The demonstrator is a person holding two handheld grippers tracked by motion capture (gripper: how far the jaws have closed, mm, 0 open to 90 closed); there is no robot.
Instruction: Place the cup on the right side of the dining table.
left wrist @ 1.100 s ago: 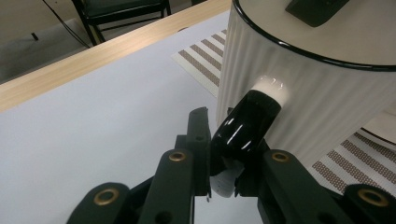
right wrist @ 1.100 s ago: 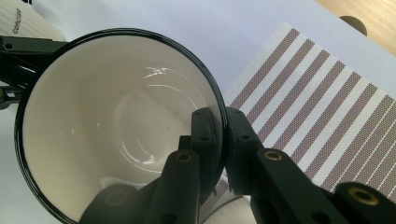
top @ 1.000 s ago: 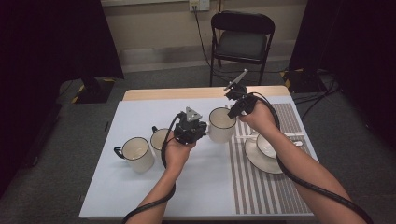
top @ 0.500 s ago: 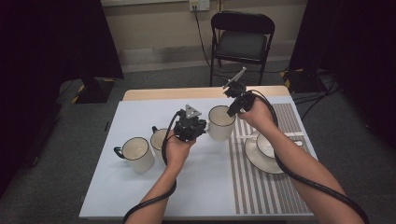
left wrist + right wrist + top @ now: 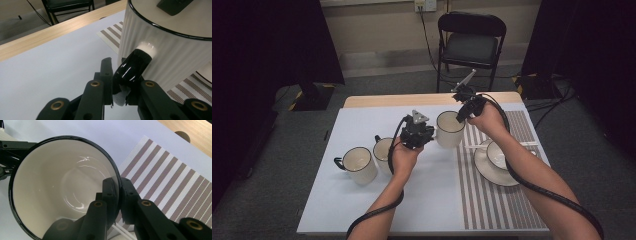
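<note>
Two grippers held one ribbed white mug (image 5: 449,129) from opposite sides, and that opposition was what any coming move turned on. The mug stood upright on the white mat, just left of the striped placemat (image 5: 497,195). The left gripper (image 5: 119,82) had its jaws closed on the mug's glossy black handle (image 5: 133,66), which stuck out sideways toward that hand. The right gripper (image 5: 118,195) came down from above on the far side, its jaws pinched shut over the black rim (image 5: 62,138), one inside the wall and one outside. Both hands were equally near, so lifting would likely need them to rise together, keeping the mug level.
</note>
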